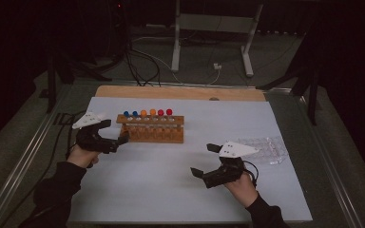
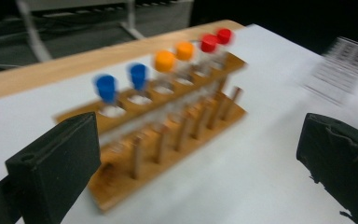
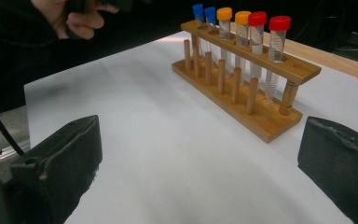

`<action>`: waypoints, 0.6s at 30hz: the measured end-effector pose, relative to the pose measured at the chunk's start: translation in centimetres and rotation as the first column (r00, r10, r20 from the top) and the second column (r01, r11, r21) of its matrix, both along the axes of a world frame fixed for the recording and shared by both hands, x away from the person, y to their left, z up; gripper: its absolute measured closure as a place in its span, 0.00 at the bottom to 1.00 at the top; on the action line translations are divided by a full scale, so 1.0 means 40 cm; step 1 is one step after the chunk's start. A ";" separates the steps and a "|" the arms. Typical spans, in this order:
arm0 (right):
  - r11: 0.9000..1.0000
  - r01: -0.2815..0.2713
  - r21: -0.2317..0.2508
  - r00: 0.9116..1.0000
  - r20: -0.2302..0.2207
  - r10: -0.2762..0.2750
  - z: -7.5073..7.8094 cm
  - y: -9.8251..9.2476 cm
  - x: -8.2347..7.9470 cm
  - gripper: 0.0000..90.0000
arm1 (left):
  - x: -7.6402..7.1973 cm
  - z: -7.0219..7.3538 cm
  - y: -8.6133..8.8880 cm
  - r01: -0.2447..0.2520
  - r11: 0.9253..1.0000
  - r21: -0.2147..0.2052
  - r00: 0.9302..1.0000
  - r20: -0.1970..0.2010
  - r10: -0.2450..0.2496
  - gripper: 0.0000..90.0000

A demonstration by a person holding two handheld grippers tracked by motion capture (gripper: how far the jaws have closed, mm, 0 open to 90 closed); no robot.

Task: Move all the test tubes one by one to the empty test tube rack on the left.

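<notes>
A wooden test-tube rack stands near the middle of the white sheet that covers the table, with its long side facing the person, so all 6 capped tubes can be reached from the front. The tubes stand upright in the holes of the top bar, sorted by cap colour in pairs: 2 blue caps at the rack's left end, 2 orange caps in the middle, 2 red caps at the right end. That order reads as a finished sort, or one near its end. A row of bare wooden pegs runs along the front of the base, free of tubes. The left gripper sits just beside the rack's left end, next to the blue-capped tubes, its jaws spread wide with nothing between them; in the left gripper view the rack lies ahead between the 2 black pads, blurred. This looks like a hand that has let go of a tube. The right gripper rests low over the bare sheet, well apart from the rack and to its right, jaws likewise wide apart and empty, probably waiting out of the way. A clear plastic tray lies at the right edge of the sheet, near the right hand; whether anything lies in it cannot be told.
</notes>
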State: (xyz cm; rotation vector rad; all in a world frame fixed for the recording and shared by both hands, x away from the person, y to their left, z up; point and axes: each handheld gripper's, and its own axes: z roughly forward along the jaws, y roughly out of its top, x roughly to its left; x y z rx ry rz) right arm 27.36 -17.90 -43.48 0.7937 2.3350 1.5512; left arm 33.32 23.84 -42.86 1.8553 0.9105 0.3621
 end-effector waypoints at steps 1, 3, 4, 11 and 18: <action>1.000 -0.001 0.000 1.000 0.000 0.001 0.000 0.000 0.000 0.00 | -0.007 -0.004 -0.001 0.018 1.000 -0.011 1.000 -0.008 -0.018 0.01; 1.000 -0.002 0.000 1.000 -0.001 0.002 0.000 0.000 -0.001 0.00 | -0.022 -0.014 -0.007 0.028 1.000 -0.001 1.000 -0.009 -0.028 0.01; 1.000 -0.003 0.001 1.000 -0.001 0.003 -0.001 0.000 -0.001 0.00 | -0.027 -0.019 -0.010 0.039 0.999 -0.003 0.999 -0.015 -0.039 0.01; 1.000 -0.002 0.006 1.000 -0.001 0.002 -0.001 -0.003 0.000 0.00 | -0.061 -0.047 -0.020 0.088 0.996 -0.027 0.995 -0.033 -0.089 0.01; 1.000 0.001 0.009 1.000 -0.003 -0.001 -0.002 -0.005 -0.001 0.00 | -0.096 -0.065 -0.032 0.123 0.992 -0.013 0.992 -0.036 -0.123 0.01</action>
